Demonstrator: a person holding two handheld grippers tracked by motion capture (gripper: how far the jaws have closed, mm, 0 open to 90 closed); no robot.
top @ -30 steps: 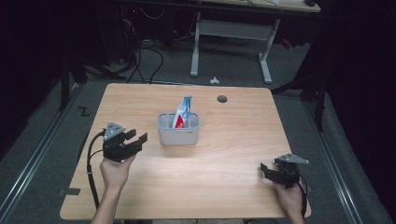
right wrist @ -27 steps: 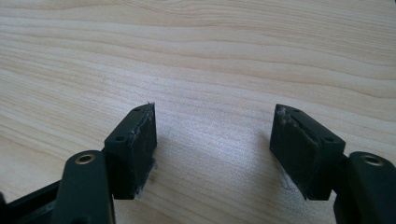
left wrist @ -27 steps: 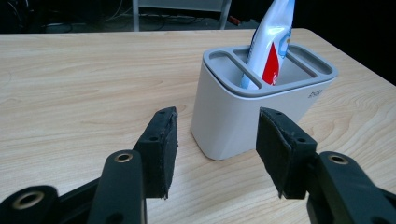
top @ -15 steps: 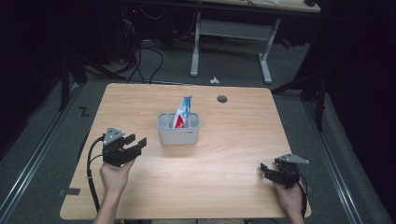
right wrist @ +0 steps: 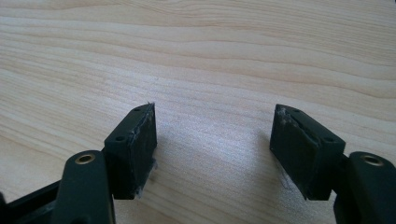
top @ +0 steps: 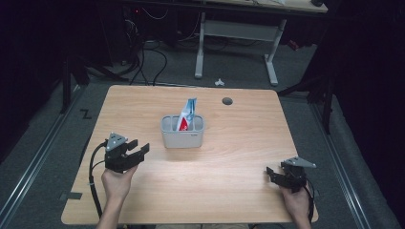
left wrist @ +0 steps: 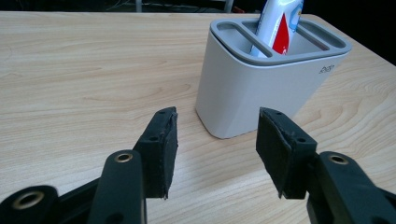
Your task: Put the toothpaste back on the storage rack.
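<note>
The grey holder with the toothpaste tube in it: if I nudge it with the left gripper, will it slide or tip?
The grey holder probably slides: it looks squat, with a broad flat base on smooth wood. The toothpaste tube leans loosely in one slot, so it may shift. A low push seems safest.

High view looks forward and down over the whole table (top: pixel 229 191) from 6 o'clock, far off. Left gripper view sits low, close, facing the holder (left wrist: pixel 261 88) at its 1 o'clock, shared with the high view; right gripper view looks down on bare tabletop.
</note>
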